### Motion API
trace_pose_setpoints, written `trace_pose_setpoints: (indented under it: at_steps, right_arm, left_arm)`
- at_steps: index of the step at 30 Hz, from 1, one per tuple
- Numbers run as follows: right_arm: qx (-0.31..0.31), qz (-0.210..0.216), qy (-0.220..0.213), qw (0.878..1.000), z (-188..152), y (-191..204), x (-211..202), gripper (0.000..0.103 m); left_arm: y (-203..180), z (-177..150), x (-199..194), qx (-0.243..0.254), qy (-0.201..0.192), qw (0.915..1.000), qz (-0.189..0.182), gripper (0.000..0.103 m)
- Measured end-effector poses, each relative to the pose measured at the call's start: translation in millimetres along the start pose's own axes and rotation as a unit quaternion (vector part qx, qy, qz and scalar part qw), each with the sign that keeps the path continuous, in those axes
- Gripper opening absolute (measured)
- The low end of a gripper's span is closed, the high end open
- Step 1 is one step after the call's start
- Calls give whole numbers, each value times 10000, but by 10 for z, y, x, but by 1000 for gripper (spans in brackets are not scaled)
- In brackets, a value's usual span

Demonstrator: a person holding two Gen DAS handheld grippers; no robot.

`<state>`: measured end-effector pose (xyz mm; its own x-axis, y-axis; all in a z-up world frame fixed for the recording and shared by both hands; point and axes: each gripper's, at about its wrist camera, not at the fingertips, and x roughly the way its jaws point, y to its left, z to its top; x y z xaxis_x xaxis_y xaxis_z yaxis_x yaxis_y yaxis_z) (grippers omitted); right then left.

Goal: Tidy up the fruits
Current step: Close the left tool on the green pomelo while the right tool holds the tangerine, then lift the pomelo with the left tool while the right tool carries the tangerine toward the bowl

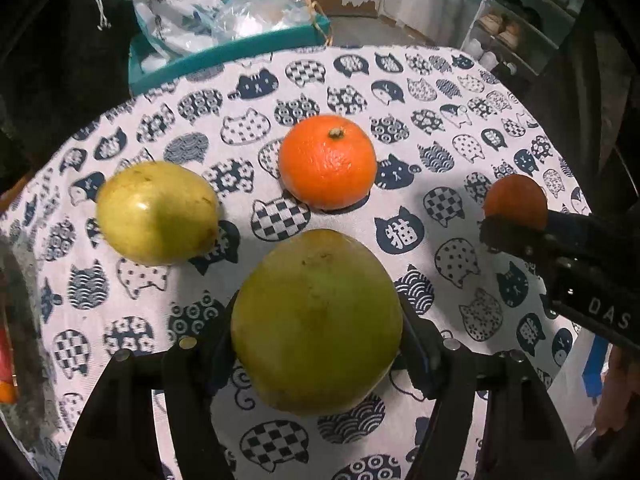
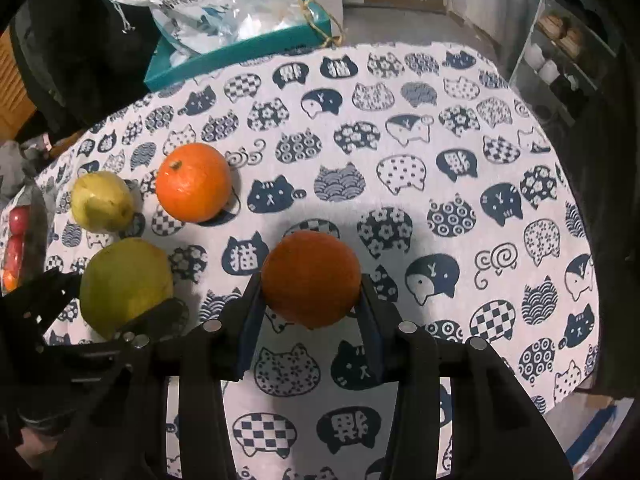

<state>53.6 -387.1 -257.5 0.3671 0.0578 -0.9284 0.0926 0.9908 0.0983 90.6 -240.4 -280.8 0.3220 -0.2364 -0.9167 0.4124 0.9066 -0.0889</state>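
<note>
On the cat-patterned tablecloth [image 1: 400, 128] lie a yellow-green fruit [image 1: 158, 212] at the left and a bright orange mandarin [image 1: 328, 162] with its stem up, behind centre. My left gripper [image 1: 316, 310] is shut on a larger green fruit [image 1: 316, 332], with a black finger pressed to each side. At the right, my right gripper [image 1: 516, 230] holds a darker orange [image 1: 516, 198]. The right wrist view shows that orange [image 2: 310, 272] clamped between the right gripper's [image 2: 310, 284] blue pads, just above the cloth. The left gripper [image 2: 112, 298] with the green fruit [image 2: 124, 280] sits at its lower left.
A teal box [image 1: 224, 54] stuffed with plastic bags stands past the table's far edge. A shelf unit [image 1: 520, 20] with crockery is at the far right. Red and orange items [image 2: 16, 240] in a dark container sit off the table's left edge. Dark fabric hangs at the far left.
</note>
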Motion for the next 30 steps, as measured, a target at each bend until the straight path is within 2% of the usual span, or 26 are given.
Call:
trace_pose_setpoints:
  at_steps: [14,22,30]
  right_arm:
    - [-215,74,-532,9983,124,194,-442,43]
    - [-338,154,-985,9944,175,312,-840,43]
    - [-503,122,-1347,9895,207,422,-1214,43]
  left_arm:
    - [183,-22,-622,-200,-539,9983,116,71]
    - [307,-3,-1146,-300,-1112,9931,234,71]
    - [401,-9,-1568,-424,-1499,9874,280,71]
